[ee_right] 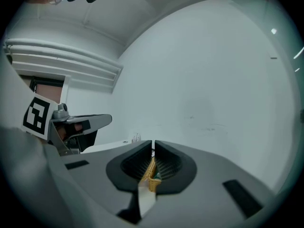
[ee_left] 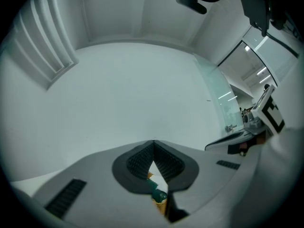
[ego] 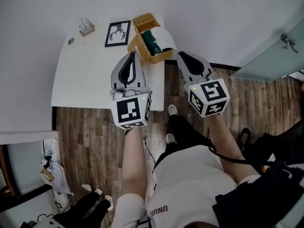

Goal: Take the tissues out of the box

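Observation:
A woven basket (ego: 142,22) stands at the white table's (ego: 85,75) near right corner. It holds a green tissue pack (ego: 152,42), with a white tissue (ego: 166,35) sticking up beside the pack. My left gripper (ego: 134,51) hovers just in front of the basket, its tips touching and nothing between them. In the left gripper view (ee_left: 153,144) the green pack (ee_left: 156,192) and basket weave (ee_left: 161,204) show below the jaws. My right gripper (ego: 179,55) is shut and empty beside the basket's right end; the basket (ee_right: 152,177) shows under the right gripper (ee_right: 153,144).
A framed black-and-white picture (ego: 117,33) lies left of the basket, and a small holder (ego: 86,27) stands further left. White walls enclose the table. A glass door (ego: 273,61) is at right. Wooden floor (ego: 90,127), my legs and another person's feet lie below.

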### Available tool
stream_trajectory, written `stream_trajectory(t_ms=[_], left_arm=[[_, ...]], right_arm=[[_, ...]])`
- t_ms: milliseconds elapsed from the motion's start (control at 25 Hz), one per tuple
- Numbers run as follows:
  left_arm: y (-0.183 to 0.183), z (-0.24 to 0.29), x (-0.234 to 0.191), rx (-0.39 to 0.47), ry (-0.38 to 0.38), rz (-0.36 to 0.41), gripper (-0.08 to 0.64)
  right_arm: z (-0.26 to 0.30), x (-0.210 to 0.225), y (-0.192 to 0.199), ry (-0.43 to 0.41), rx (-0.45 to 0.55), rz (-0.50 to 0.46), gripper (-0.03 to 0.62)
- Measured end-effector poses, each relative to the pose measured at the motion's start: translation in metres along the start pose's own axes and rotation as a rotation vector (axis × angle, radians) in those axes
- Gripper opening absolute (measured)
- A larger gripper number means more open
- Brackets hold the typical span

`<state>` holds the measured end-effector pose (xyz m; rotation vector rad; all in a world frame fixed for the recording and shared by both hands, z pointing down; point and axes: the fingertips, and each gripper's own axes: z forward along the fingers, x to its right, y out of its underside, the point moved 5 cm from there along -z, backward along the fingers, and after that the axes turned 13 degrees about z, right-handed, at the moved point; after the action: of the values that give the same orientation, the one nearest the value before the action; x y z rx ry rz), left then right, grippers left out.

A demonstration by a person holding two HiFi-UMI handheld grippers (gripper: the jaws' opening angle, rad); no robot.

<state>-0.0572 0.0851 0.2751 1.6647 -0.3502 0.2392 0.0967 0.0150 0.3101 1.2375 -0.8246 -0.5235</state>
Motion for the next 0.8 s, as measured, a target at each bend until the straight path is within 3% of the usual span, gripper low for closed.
stream_trajectory(t_ms=[360,800], left_arm=[[0.025,0.058,-0.014,-0.046,-0.006,0.008,0.011],[0.038,0.116,-0.027,-0.094,-0.037,0.028,0.011]], right_arm=[[0.061,0.037,0.000,-0.009,-0.055,0.039,0.021],[0.131,0.062,0.008,-0.124,-0.196,0.053,0.025]])
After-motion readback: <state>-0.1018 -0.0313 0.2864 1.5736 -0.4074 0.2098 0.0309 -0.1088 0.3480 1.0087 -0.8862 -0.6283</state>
